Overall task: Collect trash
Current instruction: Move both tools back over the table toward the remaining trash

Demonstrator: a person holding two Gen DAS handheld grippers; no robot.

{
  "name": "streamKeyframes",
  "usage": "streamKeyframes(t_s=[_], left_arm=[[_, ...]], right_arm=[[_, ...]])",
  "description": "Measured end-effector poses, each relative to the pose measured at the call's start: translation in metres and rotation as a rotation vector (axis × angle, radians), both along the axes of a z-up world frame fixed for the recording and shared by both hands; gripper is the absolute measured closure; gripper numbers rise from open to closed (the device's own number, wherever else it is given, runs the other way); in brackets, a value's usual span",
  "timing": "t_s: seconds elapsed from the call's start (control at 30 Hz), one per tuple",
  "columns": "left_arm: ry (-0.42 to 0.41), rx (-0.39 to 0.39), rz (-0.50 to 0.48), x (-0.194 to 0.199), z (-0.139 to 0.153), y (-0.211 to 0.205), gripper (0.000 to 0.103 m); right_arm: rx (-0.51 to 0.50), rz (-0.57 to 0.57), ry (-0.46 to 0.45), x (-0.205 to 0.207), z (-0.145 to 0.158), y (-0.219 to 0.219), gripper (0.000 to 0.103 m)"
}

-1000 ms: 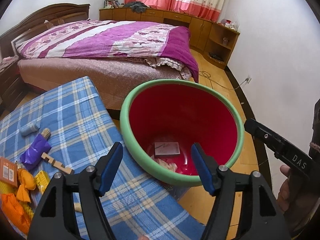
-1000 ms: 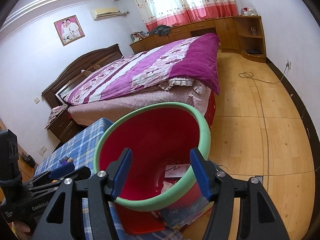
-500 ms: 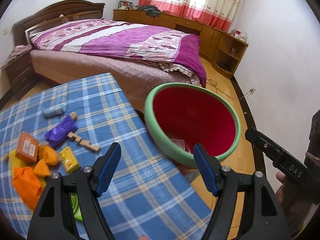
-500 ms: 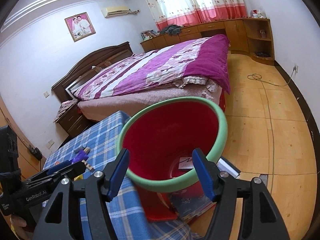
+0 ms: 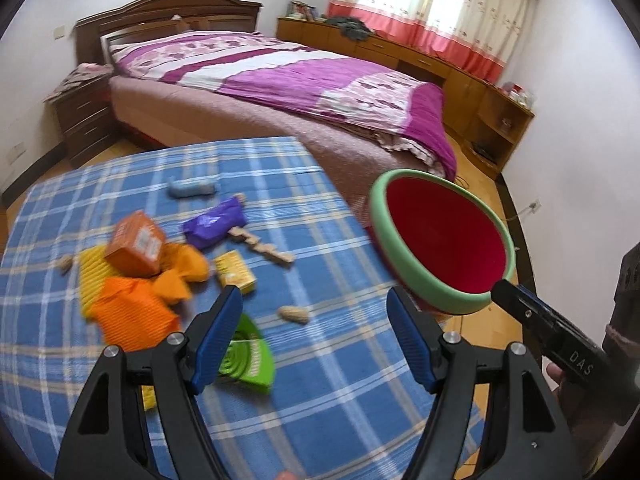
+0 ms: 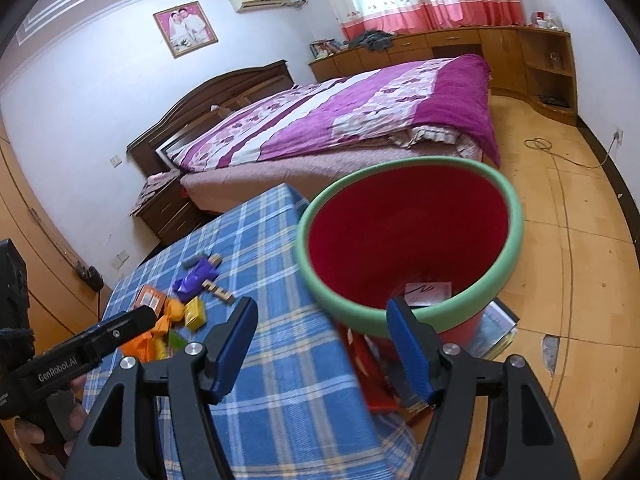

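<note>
A red bin with a green rim [image 5: 440, 240] [image 6: 408, 236] stands off the right edge of the blue plaid table [image 5: 340, 380] [image 6: 288, 380]; a white card [image 6: 426, 292] lies in it. Trash lies on the table: an orange box [image 5: 134, 246], orange wrappers [image 5: 132, 308], a purple wrapper [image 5: 216, 222], a yellow box [image 5: 236, 272], a green packet [image 5: 248, 356], a peanut [image 5: 294, 314], a wooden strip [image 5: 264, 246]. My left gripper [image 5: 314, 338] is open and empty above the table near the green packet. My right gripper [image 6: 322, 350] is open and empty at the bin's near rim.
A bed with a purple quilt [image 5: 300, 76] [image 6: 360, 120] stands behind the table. A nightstand [image 5: 86, 120] is at its left. Wooden cabinets [image 5: 460, 80] line the far wall. Books or papers [image 6: 490, 332] lie on the wood floor by the bin.
My left gripper has swung left from over the bin to over the trash on the table. My right gripper has pulled back and turned slightly left; both stayed open.
</note>
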State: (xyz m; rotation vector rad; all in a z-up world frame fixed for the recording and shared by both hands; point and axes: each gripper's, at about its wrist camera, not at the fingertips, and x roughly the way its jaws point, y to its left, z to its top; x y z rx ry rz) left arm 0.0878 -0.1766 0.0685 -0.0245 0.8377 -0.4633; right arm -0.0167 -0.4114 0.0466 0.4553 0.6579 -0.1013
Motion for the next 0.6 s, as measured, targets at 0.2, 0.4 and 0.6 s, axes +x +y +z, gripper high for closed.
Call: streamKeyframes(t_s=[0.2,0.4,0.6], left_arm=[[0.008,0.014,0.083,0.006,-0.007,0.033,0.029],[-0.023,0.055,0.171,0.011,-0.015,0.06,0.029],[0.005,0.066,0.23,0.023,-0.028,0.081,0.029]], right_arm=[[-0.001,0.027,0.015,0.005,-0.003,0.021,0.029],[-0.004,0.049,0.034,0.012,-0.008,0.035,0.026],[-0.01,0.069,0.061,0.019,-0.015,0.047,0.026]])
